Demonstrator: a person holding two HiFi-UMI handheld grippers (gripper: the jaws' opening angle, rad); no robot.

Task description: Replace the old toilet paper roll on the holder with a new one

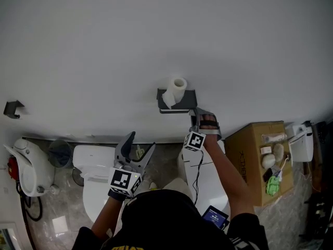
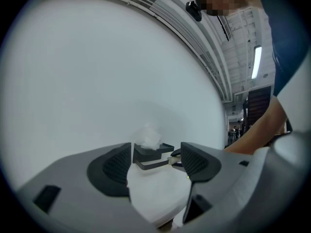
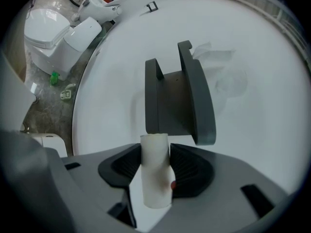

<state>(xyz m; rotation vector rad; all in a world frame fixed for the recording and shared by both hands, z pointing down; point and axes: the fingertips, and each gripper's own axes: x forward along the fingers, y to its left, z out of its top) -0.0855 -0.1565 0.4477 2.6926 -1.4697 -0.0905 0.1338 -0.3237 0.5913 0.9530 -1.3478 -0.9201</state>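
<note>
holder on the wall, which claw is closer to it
Right. The right claw is just below the holder's right end, shut on a tube. The left claw is lower and further left, open and well apart from it.

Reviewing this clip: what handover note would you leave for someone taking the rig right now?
Left gripper: open, empty, away from the wall.
Right gripper: shut on a white tube, apparently the old core, just off the holder.
Paper roll: upright on top of the holder, loose tail hanging.
Done: old core appears to be off.
Left: put the core aside and fit the roll onto the holder.
</note>
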